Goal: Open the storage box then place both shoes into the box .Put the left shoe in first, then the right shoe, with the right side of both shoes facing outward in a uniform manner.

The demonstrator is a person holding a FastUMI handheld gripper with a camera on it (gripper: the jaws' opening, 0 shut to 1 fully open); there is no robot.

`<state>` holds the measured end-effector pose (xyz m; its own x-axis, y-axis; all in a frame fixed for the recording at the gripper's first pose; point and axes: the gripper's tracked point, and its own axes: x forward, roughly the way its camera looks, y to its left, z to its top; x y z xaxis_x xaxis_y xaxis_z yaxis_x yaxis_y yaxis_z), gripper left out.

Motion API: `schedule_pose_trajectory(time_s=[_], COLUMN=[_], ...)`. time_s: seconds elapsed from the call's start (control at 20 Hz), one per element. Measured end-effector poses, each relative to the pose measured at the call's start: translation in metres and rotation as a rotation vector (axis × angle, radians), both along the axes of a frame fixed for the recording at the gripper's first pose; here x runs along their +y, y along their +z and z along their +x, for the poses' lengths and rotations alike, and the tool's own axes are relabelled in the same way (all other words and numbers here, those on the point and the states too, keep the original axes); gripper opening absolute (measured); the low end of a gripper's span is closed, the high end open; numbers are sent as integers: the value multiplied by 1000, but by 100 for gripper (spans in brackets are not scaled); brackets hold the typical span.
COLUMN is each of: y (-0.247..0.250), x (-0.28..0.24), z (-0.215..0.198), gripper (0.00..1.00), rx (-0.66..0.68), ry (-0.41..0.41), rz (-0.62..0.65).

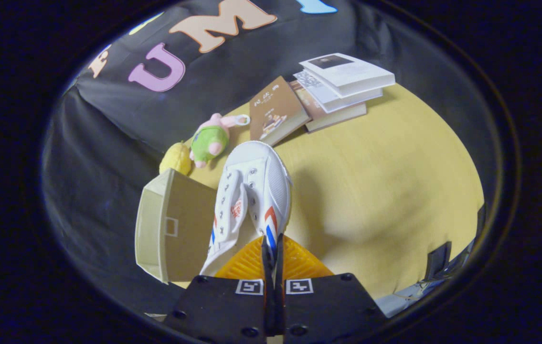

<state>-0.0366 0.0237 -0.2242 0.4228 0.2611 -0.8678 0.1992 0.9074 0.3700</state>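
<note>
My gripper [272, 248] is shut on the side wall of a white canvas shoe [251, 191] with red and blue stripes, pinching it near the heel. The shoe hangs lifted above the yellow table [385, 191], its toe pointing away from the fingers and its tongue and eyelets facing up. To the left of the shoe stands the beige storage box [175, 224], showing a side wall and a small square cutout; I cannot tell from here how its lid stands.
Beyond the shoe's toe lie a green and pink plush toy [211, 138] and a yellow fruit-like toy [176, 158]. A brown book [275, 111] and a stack of books [342, 86] sit at the table's far side against the black cloth wall.
</note>
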Motion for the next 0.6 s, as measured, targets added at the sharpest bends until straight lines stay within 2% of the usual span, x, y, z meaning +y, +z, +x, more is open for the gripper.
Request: schedule_pose_trajectory(time_s=[0.2,0.6], y=[23,48], x=[44,146], z=[16,40], gripper=[4,4], rx=[-41,-87], ry=[40,125], rz=[-15,56])
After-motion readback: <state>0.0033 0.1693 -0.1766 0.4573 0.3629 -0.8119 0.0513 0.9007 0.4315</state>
